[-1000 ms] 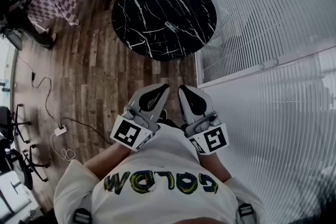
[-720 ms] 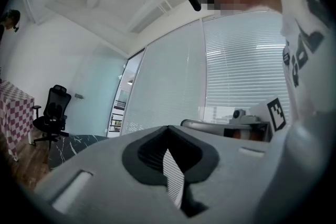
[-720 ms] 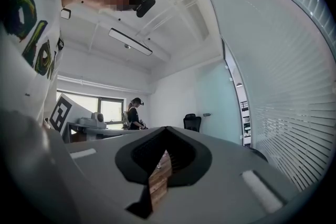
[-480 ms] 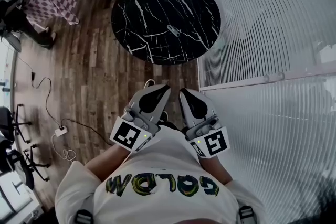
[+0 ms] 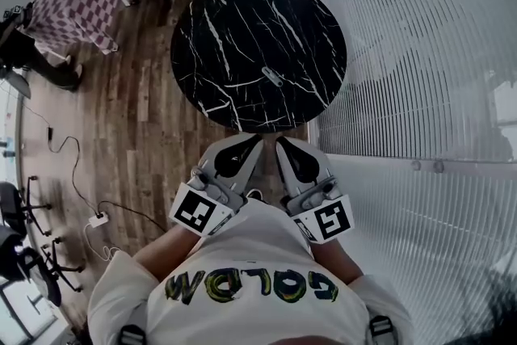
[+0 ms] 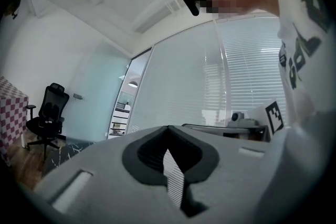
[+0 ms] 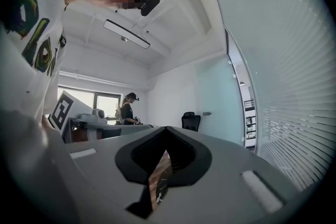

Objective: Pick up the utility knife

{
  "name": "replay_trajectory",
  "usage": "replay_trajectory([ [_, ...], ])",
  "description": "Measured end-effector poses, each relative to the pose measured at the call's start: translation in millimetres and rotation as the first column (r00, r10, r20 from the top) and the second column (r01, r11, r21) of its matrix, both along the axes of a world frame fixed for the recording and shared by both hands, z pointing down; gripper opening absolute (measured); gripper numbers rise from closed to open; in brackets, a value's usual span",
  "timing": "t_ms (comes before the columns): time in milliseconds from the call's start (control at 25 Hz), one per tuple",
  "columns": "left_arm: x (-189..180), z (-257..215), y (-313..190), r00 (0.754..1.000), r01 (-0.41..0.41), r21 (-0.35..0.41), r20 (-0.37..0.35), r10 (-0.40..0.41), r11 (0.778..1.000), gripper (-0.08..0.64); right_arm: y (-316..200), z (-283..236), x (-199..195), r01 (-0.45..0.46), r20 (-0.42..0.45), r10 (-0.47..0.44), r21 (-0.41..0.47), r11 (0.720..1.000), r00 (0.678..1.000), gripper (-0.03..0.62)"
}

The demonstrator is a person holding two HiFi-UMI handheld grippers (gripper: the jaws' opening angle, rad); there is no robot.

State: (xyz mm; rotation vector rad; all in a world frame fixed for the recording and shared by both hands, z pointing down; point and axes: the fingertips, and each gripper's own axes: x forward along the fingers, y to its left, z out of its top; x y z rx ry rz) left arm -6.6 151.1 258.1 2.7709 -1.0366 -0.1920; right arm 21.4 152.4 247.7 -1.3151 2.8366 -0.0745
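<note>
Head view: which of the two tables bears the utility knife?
The round black white-veined table, with the utility knife lying near its middle; the other table, upper left, is covered by a checked cloth.

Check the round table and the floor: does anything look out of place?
Nothing stands out. The utility knife lies alone on the black table; a power strip lies on the floor, and nothing is spilled or broken.

Person wore white short-sleeved tee (image 5: 250, 242) w/ green-yellow lettering. Left gripper (image 5: 255, 138) & right gripper (image 5: 280, 143): grey shells, black-lined openings, b/w marker cubes (image 5: 198, 210).
</note>
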Motion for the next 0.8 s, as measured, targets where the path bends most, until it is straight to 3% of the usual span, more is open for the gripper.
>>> replay_trajectory([
  [400,-30.9,-2.6,-85.1,0.999,-0.041,-0.024,-0.015,0.040,0.999,0.003,-87.0,-4.8,-37.8,-0.013,0.006,0.013,-0.012,1.000,1.000,0.002],
  [800,-41.6,-0.3,-133.7,0.997,-0.079,-0.033,-0.024,0.078,0.996,0.003,-140.5,-0.8,-47.0,-0.047,-0.005,0.047,-0.025,0.999,0.999,0.002],
])
